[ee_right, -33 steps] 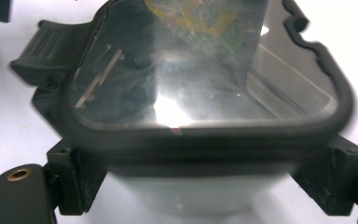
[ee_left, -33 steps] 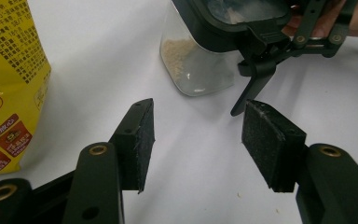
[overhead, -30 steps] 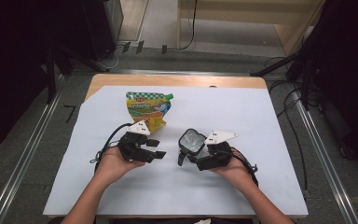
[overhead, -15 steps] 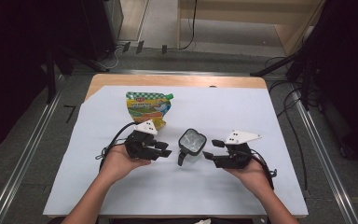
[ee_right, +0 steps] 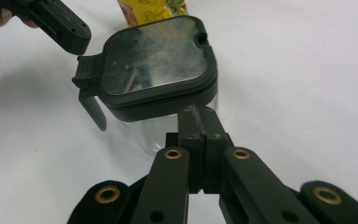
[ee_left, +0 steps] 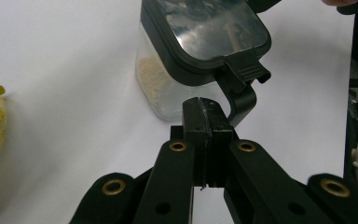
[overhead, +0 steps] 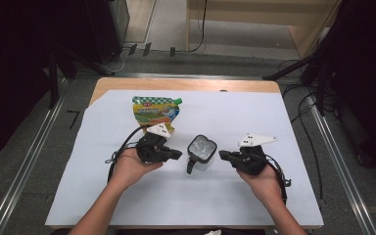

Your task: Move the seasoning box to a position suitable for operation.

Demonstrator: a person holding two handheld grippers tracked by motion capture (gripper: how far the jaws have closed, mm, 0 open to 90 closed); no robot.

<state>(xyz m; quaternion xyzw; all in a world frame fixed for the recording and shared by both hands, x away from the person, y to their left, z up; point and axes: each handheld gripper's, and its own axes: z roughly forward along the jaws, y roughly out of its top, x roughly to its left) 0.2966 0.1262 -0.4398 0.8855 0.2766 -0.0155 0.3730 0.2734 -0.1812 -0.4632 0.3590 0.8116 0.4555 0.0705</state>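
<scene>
Both pairs of jaws have just closed flat together, nothing between them: left gripper and right gripper flank the lidded jar, near it but apart. The jar stands upright mid-worktop, lid latched, the snack pouch just behind. Looks like a pause between steps; any next hold needs the jaws reopened first.
</scene>
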